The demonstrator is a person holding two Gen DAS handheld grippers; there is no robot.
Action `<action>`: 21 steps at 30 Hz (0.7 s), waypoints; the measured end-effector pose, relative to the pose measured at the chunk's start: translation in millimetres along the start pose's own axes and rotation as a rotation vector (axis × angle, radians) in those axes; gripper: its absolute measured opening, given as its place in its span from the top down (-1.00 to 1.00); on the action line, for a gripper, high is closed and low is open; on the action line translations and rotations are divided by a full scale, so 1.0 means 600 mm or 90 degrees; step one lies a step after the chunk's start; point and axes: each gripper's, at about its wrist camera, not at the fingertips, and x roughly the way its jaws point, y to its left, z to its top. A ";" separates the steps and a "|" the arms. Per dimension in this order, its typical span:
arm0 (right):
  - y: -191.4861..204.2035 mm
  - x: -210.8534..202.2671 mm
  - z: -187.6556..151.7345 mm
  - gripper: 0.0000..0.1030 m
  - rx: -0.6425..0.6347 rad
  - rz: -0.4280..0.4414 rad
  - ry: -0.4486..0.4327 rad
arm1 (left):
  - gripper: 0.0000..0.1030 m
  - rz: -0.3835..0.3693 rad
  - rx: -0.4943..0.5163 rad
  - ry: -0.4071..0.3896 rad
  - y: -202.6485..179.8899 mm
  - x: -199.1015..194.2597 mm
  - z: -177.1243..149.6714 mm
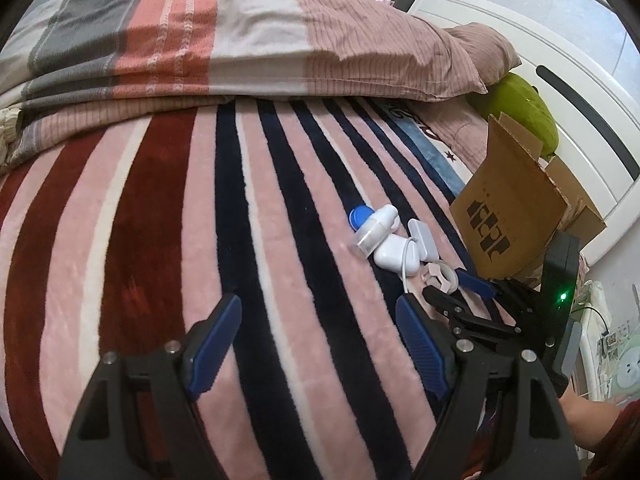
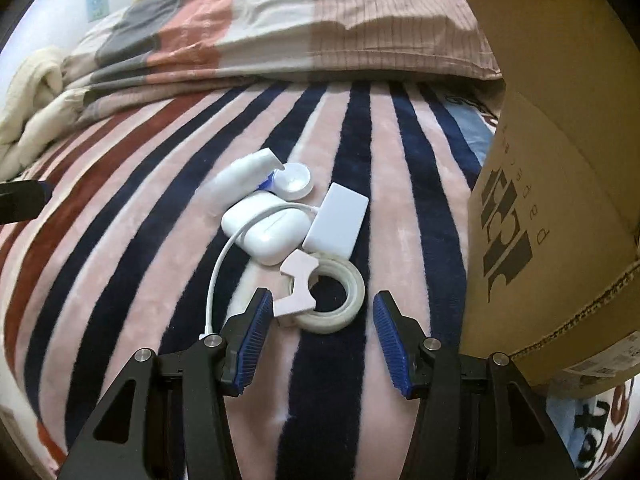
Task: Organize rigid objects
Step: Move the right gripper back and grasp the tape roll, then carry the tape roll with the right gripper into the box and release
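A small pile of rigid things lies on the striped blanket (image 2: 160, 208). In the right wrist view it holds a roll of clear tape (image 2: 338, 300) with a pink plastic piece (image 2: 298, 284) on it, a white earbud case (image 2: 266, 232) with a white cable (image 2: 224, 260), a flat white box (image 2: 336, 224), a round white puck (image 2: 296, 182) and a white tube (image 2: 244, 176). My right gripper (image 2: 322, 336) is open, with the tape roll just ahead between its fingers. My left gripper (image 1: 318, 344) is open and empty over the blanket, left of the pile (image 1: 390, 240).
A brown cardboard box (image 2: 560, 184) stands open just right of the pile, also in the left wrist view (image 1: 512, 216). A folded duvet (image 1: 240, 40) lies across the far side of the bed. A green cushion (image 1: 524, 104) and white headboard (image 1: 580, 92) sit beyond the box.
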 end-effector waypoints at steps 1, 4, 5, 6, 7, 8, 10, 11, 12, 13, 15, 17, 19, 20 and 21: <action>0.001 0.000 0.002 0.20 -0.001 0.002 -0.003 | -0.50 -0.001 0.000 0.000 -0.002 0.000 0.000; 0.003 -0.003 0.003 0.33 -0.005 0.013 -0.009 | -0.50 -0.004 0.006 0.000 -0.009 0.000 0.004; 0.004 -0.007 0.003 0.33 -0.010 0.016 -0.014 | -0.50 -0.007 0.009 0.001 -0.013 -0.001 0.006; 0.007 -0.012 0.003 0.33 -0.014 0.020 -0.020 | -0.50 -0.011 0.011 0.001 -0.015 -0.001 0.007; 0.010 -0.020 0.002 0.33 -0.020 0.028 -0.027 | -0.50 -0.016 0.014 0.001 -0.020 -0.002 0.009; 0.015 -0.031 0.006 0.33 -0.028 0.043 -0.037 | -0.50 -0.023 0.017 0.000 -0.025 -0.003 0.011; 0.022 -0.049 0.011 0.33 -0.036 0.069 -0.047 | -0.50 -0.047 0.022 -0.002 -0.037 -0.008 0.018; 0.029 -0.060 0.016 0.33 -0.044 0.091 -0.054 | -0.50 -0.059 0.024 -0.003 -0.042 -0.011 0.021; 0.035 -0.069 0.021 0.33 -0.052 0.109 -0.061 | -0.50 -0.070 0.027 -0.005 -0.048 -0.014 0.025; 0.043 -0.081 0.027 0.33 -0.065 0.131 -0.069 | -0.50 -0.084 0.032 -0.008 -0.055 -0.020 0.031; 0.061 -0.107 0.041 0.33 -0.096 0.172 -0.086 | -0.50 -0.101 0.037 -0.012 -0.065 -0.028 0.043; 0.079 -0.134 0.056 0.33 -0.132 0.198 -0.108 | -0.49 -0.122 0.045 -0.018 -0.078 -0.039 0.059; 0.089 -0.157 0.072 0.33 -0.155 0.212 -0.124 | -0.35 -0.140 0.052 -0.024 -0.091 -0.049 0.074; 0.091 -0.170 0.083 0.33 -0.164 0.218 -0.133 | -0.18 -0.150 0.056 -0.026 -0.099 -0.055 0.085; 0.090 -0.181 0.094 0.33 -0.172 0.221 -0.142 | -0.08 -0.156 0.061 -0.026 -0.106 -0.058 0.093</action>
